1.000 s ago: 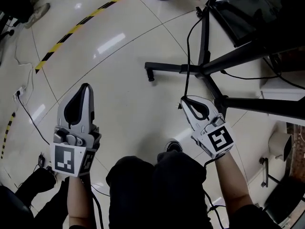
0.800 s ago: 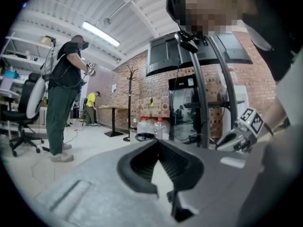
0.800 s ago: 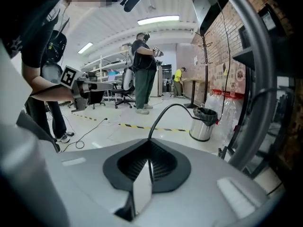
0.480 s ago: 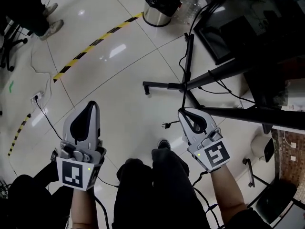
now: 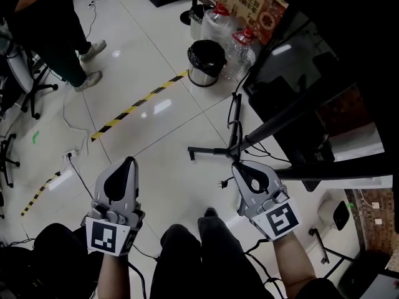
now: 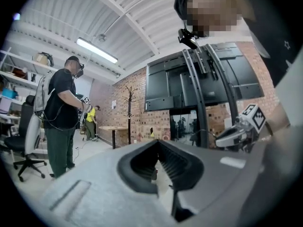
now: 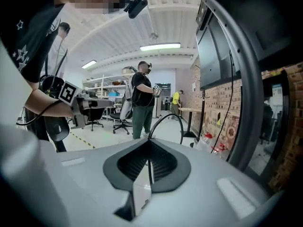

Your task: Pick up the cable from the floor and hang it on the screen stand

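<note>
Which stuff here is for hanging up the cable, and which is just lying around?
For the job: right gripper, cable, screen stand.
Just lying about: bin, water bottles, power strip, office chair.

Bright ceiling strip lights (image 6: 97, 50) glare off the glossy floor (image 5: 156, 108); gripper views bulge, corners black.

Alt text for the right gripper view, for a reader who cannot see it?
The right gripper is shut on a thin black cable that arcs up past its tips. The screen stand curves by at right; a person stands behind.
</note>
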The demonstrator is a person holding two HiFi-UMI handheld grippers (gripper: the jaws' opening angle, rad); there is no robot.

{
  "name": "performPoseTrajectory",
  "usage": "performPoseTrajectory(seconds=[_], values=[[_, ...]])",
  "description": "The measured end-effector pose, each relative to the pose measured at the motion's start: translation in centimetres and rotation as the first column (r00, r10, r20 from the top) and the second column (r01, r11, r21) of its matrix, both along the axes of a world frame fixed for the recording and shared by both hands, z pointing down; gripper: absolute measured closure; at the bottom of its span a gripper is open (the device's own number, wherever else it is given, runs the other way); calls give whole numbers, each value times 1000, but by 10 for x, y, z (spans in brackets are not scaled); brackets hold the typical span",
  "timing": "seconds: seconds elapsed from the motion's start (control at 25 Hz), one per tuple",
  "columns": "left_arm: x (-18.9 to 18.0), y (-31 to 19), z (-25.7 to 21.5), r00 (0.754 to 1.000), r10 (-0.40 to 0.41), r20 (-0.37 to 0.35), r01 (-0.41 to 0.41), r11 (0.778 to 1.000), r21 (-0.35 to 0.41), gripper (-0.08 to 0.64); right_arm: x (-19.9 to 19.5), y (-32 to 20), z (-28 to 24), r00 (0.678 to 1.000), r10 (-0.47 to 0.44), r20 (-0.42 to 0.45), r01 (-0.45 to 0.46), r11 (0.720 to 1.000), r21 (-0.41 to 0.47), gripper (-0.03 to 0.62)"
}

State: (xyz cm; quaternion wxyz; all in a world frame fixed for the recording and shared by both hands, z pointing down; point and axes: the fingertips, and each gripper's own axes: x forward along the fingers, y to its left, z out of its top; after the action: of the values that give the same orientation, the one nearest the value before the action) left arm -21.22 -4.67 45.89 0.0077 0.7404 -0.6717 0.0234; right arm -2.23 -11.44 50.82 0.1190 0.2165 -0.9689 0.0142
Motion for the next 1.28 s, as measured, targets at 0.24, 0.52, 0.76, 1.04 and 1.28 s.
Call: performPoseTrajectory(seconds=[0.24,0.52,0.76,1.04,1.28], values=[[30,-6,-66,1000,14,-7,-14,1000,4,554,11,-12,-98,999,-5,40,2,998,58,580],[56,-29,-132,999,26,-23,-26,1000,11,555,24,-31,-181,994,-2,108,-7,997,81,578],[80,-51,-172,999,43,-25,-43,998,36,554,29,-51,-245,989,-16,149,-7,989,150,578],[93,-92,-165,981,114,-159,-115,993,1,554,19,-65,-283,995,4,103,-28,972,234,578],[111,-133,-196,954,247,-171,-254,967,-15,555,21,-79,-314,983,79,166,-122,956,268,578]])
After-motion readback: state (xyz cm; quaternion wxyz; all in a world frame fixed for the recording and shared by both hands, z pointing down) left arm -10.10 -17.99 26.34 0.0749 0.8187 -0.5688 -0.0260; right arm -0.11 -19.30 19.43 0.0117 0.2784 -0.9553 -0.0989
